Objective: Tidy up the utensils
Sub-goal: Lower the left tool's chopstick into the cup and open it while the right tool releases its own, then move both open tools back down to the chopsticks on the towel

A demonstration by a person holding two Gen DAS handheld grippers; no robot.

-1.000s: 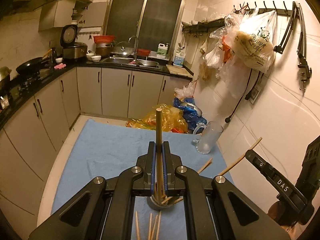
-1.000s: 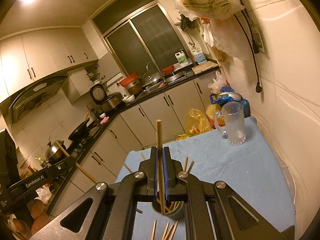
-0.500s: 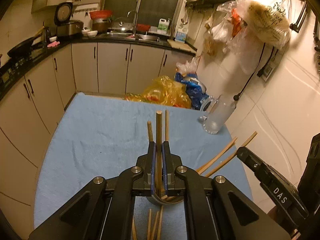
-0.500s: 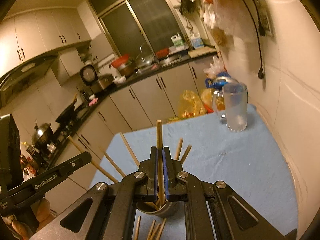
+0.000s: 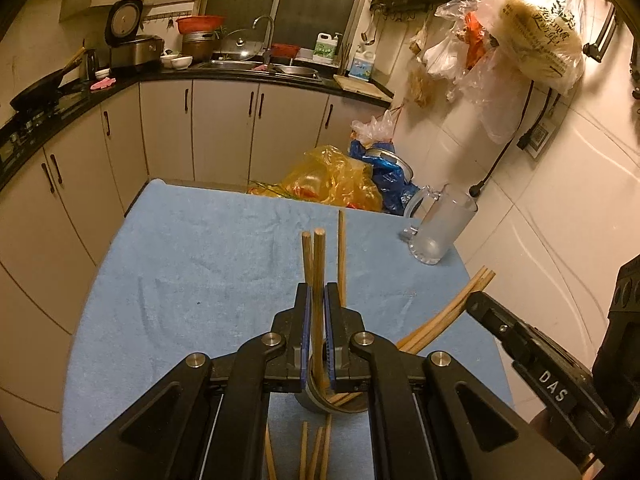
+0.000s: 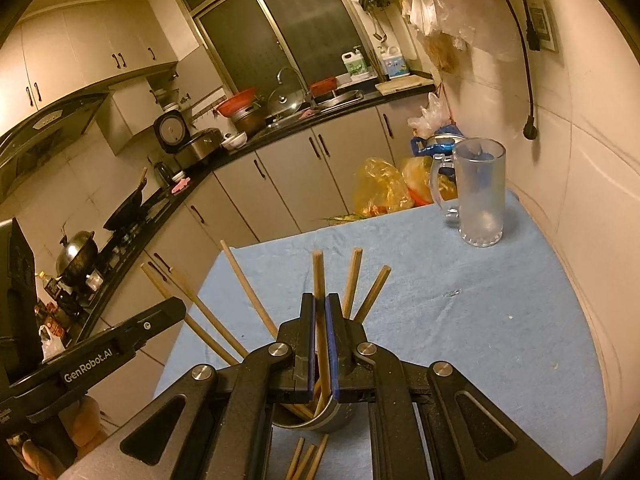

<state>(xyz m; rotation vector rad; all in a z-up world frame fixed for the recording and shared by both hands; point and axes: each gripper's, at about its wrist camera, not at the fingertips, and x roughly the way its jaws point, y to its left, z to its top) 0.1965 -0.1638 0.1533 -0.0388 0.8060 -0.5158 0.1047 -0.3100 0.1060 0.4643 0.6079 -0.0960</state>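
Observation:
My left gripper (image 5: 316,300) is shut on a wooden chopstick (image 5: 319,264) that stands upright, its lower end inside a round metal cup (image 5: 320,400) on the blue cloth. My right gripper (image 6: 319,308) is shut on another upright chopstick (image 6: 319,276) over the same metal cup (image 6: 324,420). Several more chopsticks (image 6: 244,296) lean out of the cup. Loose chopsticks (image 5: 316,452) lie on the cloth in front of the cup. The right gripper shows at the right edge of the left wrist view (image 5: 532,360); the left one shows at the left of the right wrist view (image 6: 100,352).
A frosted glass mug (image 5: 440,228) stands at the far right of the blue-clothed table (image 5: 200,264), by the tiled wall. Plastic bags (image 5: 336,180) lie on the floor beyond the table. Cabinets and a counter with a sink run along the back and left.
Both grippers have lowered their chopsticks toward the cup and tilted down. More of the table and the leaning chopsticks now show.

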